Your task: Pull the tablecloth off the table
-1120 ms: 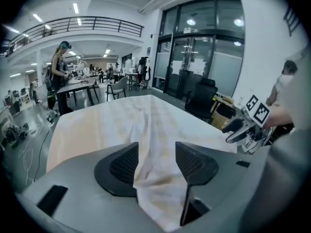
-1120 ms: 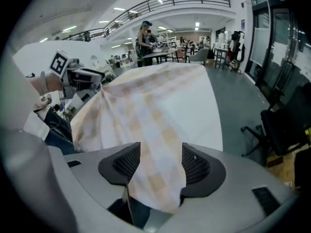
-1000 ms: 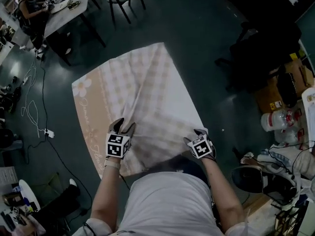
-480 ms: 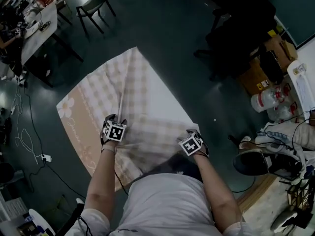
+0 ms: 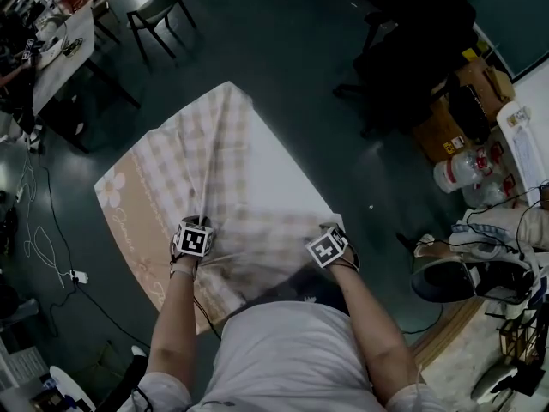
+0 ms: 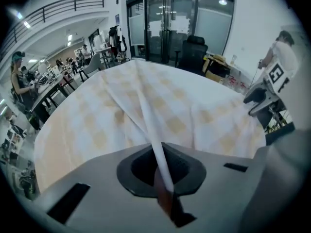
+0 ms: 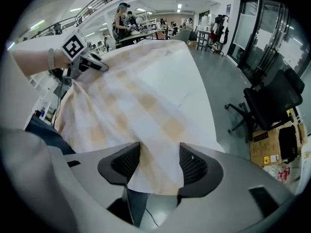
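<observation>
Now a grip is taken for pulling.
The beige-checked fabric tablecloth [image 6: 116, 115], spread ahead, is pinched at a fold by the left gripper's [image 6: 163, 178] just-closed jaws; its hem lies unpressed between the right gripper's [image 7: 158, 166] parted jaws.

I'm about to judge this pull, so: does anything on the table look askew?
Yes. The tablecloth is rumpled: a raised ridge runs from the left gripper, whose jaws have just closed on that fold, toward the far corner. Nothing spilled or torn shows.
</observation>
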A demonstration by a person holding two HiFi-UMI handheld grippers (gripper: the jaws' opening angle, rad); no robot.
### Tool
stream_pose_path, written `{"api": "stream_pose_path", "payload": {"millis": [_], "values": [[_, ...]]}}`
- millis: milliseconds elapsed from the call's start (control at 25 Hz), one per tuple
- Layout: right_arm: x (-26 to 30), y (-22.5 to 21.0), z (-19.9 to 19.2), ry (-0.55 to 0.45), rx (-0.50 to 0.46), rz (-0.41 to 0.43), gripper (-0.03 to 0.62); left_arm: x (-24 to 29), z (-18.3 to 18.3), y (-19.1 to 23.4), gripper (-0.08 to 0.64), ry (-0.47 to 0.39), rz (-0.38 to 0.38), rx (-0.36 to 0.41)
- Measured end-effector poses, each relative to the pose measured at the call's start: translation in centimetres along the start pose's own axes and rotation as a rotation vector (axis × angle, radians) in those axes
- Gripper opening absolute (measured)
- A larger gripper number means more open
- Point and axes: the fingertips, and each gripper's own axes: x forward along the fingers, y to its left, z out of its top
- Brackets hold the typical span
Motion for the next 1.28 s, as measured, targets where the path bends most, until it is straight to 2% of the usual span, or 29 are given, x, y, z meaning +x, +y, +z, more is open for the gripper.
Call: {"api": "stream_pose_path", "payload": {"millis": [120,360,520,640,760,920,1040,1160,1280], "values": [[-0.1,0.0,-0.1,0.004,-0.025,0.006,0.250,-1.5,-2.5,-2.1,0.014,0.042,-0.015,0.010],[-0.1,0.3,-0.1,-0.014,-0.055,0.017,0.249,-3.9,-7.4,-5.8,0.014,0.068,-0.089,-0.119],[-0.2,0.5,0.1,-0.026,-0.066,0.021,0.249,-5.9,-9.3,-7.1,0.014,0.062,-0.070,-0.114],[-0.3,0.6,0.4,-0.032,-0.082,0.027,0.249,-7.0,-11.0,-8.5,0.014,0.090,-0.088,-0.105],[-0.1,0.9,0.6,-0.039,-0.105,0.034,0.247,-7.6,-13.3,-10.5,0.014,0.155,-0.166,-0.089],[0.4,1.7,0.8,-0.032,-0.138,0.044,0.247,-8.3,-16.4,-12.4,0.014,0.243,-0.308,-0.114],[0.4,2.0,1.0,-0.019,-0.152,0.048,0.247,-9.0,-16.5,-12.2,0.014,0.260,-0.356,-0.105],[0.3,2.1,1.0,-0.016,-0.151,0.053,0.247,-9.6,-14.8,-11.1,0.015,0.238,-0.339,-0.013],[0.4,2.3,1.1,-0.017,-0.148,0.050,0.247,-9.9,-12.0,-9.9,0.030,0.201,-0.328,0.021]]}}
